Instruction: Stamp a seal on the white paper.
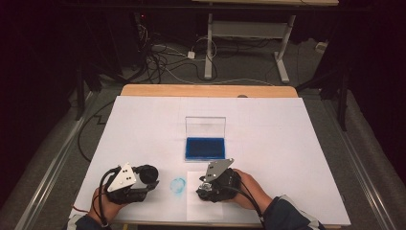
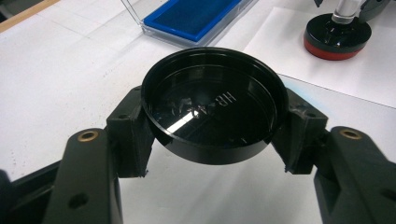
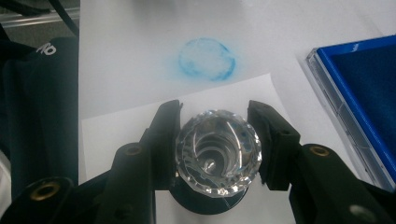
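Black cap (image 2: 214,116) pinched in left jaws – right jaws clamp stamp's crystal handle (image 3: 217,156)

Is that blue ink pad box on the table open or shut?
Open. The ink pad box has its clear lid standing upright behind the pad, leaving the blue ink surface uncovered, as the high view shows.

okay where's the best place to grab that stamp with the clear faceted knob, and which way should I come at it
Grip the stamp by its clear faceted knob, coming from above with a jaw on each side, as the right gripper holds it now. The knob stands upright above the wide black base on the paper sheet, and its round sides probably seat well between the pads.
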A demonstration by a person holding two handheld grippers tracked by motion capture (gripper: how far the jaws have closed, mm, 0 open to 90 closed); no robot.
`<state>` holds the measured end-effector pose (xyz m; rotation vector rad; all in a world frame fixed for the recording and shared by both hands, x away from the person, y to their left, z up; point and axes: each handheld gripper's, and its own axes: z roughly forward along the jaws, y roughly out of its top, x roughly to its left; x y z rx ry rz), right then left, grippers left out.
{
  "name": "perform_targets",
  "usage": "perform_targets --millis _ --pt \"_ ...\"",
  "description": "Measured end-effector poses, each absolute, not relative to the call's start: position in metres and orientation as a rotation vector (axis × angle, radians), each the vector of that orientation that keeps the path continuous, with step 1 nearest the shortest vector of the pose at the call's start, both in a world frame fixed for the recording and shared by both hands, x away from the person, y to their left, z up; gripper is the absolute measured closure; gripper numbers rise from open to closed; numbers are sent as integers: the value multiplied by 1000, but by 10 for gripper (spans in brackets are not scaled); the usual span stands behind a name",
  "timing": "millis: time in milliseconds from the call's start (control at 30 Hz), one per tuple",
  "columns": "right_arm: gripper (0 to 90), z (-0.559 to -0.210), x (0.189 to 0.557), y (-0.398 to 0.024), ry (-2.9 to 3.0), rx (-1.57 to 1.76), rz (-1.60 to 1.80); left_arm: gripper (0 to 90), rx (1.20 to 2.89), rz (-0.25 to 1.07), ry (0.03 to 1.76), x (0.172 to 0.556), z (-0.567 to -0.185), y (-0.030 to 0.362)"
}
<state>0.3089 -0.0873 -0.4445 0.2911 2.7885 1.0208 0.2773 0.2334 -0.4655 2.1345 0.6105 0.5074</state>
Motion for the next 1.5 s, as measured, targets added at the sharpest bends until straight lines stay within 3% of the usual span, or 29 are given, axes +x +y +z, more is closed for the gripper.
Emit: perform_targets --millis 800,1500 --pt "562 -443 308 -87 2790 304 1007 364 2132 502 607 277 -465 233" --pt "562 -402 309 -105 2674 328 1158 364 2148 483 593 277 -468 228"
